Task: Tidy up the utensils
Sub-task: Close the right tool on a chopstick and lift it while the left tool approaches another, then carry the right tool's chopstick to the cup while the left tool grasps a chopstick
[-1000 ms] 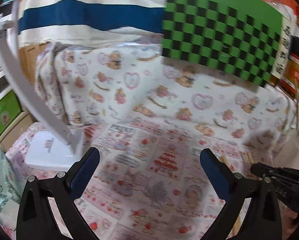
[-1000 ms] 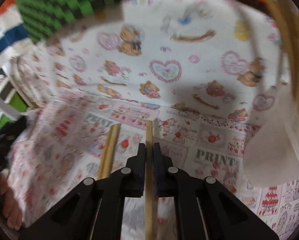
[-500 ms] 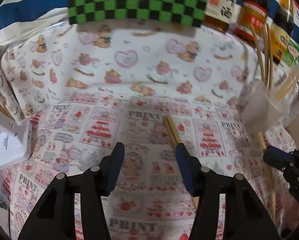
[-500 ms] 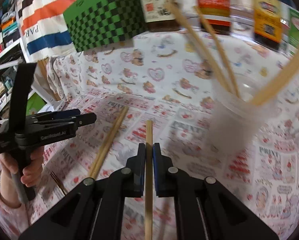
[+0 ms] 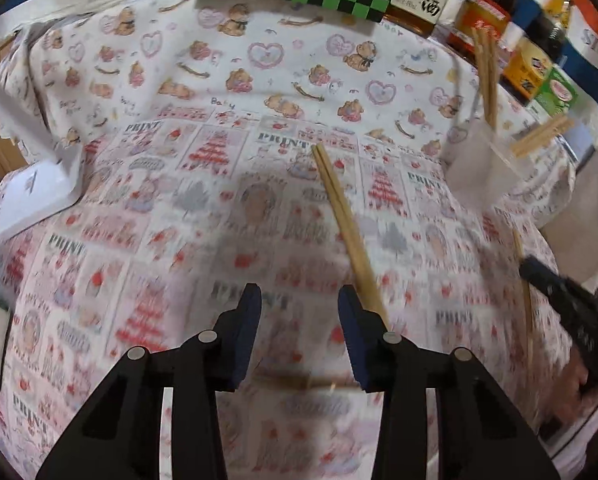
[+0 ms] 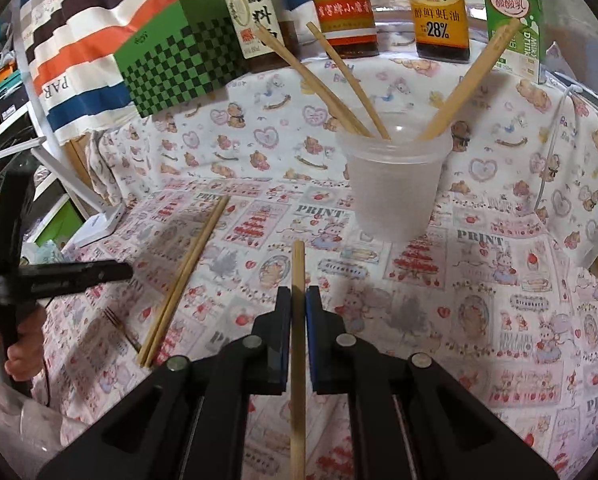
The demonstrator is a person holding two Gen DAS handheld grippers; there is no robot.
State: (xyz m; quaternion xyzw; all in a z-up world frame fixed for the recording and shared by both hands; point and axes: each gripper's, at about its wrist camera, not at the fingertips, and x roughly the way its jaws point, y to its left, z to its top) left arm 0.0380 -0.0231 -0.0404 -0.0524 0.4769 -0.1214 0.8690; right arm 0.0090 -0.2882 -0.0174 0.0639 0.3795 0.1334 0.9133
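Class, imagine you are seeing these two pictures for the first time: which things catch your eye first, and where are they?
The right gripper is shut on a chopstick that points at the clear cup, where other chopsticks already lean. A loose pair of chopsticks lies on the printed cloth just ahead of the open left gripper. Behind stand a green checkered box and sauce bottles.

Wooden chopstick pair [image 6: 185, 276] lies flat beside translucent cup [image 6: 393, 184].

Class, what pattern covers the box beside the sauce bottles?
A green-and-black checkerboard on the box, clearest in the right wrist view.
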